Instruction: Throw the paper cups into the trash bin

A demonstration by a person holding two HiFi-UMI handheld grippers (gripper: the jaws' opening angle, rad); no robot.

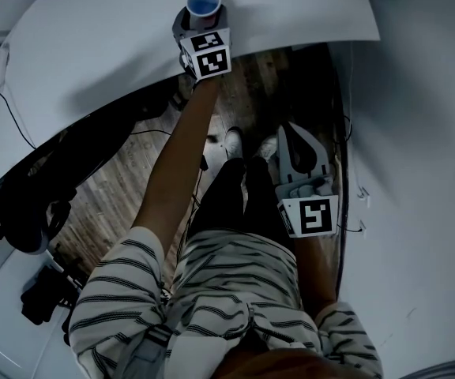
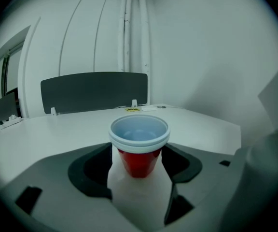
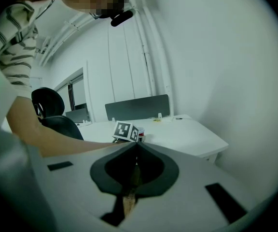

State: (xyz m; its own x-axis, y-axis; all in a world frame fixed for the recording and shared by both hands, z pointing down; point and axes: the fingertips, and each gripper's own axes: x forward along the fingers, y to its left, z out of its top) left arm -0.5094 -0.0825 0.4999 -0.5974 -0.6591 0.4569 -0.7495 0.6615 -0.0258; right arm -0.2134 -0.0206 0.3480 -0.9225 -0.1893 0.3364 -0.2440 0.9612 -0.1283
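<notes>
A red paper cup (image 1: 204,2) with a white rim and pale blue inside stands upright near the edge of the white table (image 1: 93,46). My left gripper (image 1: 202,24) reaches over that edge, and its jaws stand open on either side of the cup. In the left gripper view the cup (image 2: 139,146) sits between the wide jaws of the left gripper (image 2: 139,173), and I see no pad pressing on it. My right gripper (image 1: 288,133) hangs shut and empty over the wooden floor, beside the person's legs. No trash bin shows in any view.
A dark partition panel (image 2: 93,91) stands at the table's far side. A white wall (image 1: 417,172) runs along the right. Black office chairs (image 1: 22,219) and cables lie on the floor at the left. The left gripper's marker cube (image 3: 128,131) shows ahead of the right gripper (image 3: 136,146).
</notes>
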